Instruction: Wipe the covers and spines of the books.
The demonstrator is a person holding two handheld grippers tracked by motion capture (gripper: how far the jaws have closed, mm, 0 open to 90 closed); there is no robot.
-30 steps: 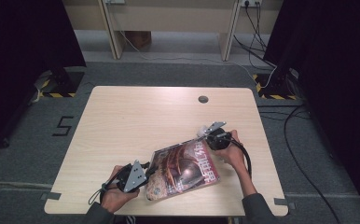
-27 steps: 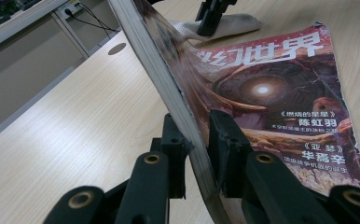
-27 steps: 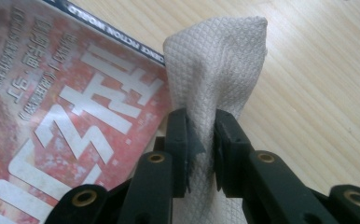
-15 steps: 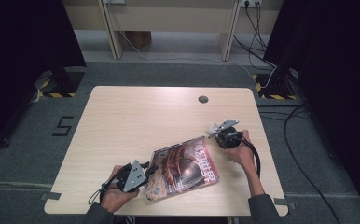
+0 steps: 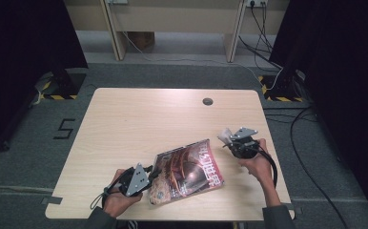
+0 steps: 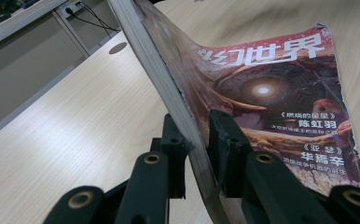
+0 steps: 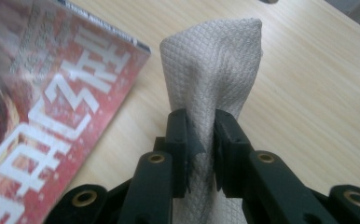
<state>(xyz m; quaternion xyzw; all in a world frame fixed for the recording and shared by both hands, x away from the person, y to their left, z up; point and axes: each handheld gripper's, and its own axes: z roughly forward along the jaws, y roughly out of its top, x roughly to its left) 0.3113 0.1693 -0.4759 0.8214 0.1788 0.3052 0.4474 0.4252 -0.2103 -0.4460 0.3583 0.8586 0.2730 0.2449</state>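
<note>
A red-covered magazine (image 5: 187, 171) lies near the table's front edge, its left corner raised. My left gripper (image 5: 149, 174) is shut on that corner; in the left gripper view the magazine (image 6: 262, 88) bends up between the jaws of the left gripper (image 6: 197, 140). My right gripper (image 5: 226, 140) hovers just right of the magazine's top right corner, shut on a folded white paper towel (image 5: 224, 136). In the right gripper view the paper towel (image 7: 215, 70) stands up from the right gripper (image 7: 200, 135), with the magazine (image 7: 43, 93) to its left.
The light wooden table (image 5: 139, 124) has a round grommet hole (image 5: 208, 101) near its far edge. Cables (image 5: 296, 119) lie on the grey floor at the right. A "5" marking (image 5: 66, 129) sits on the floor at the left.
My right gripper has moved to the right with the paper towel, off the magazine's top right corner. The left gripper still holds the magazine's corner in place.
</note>
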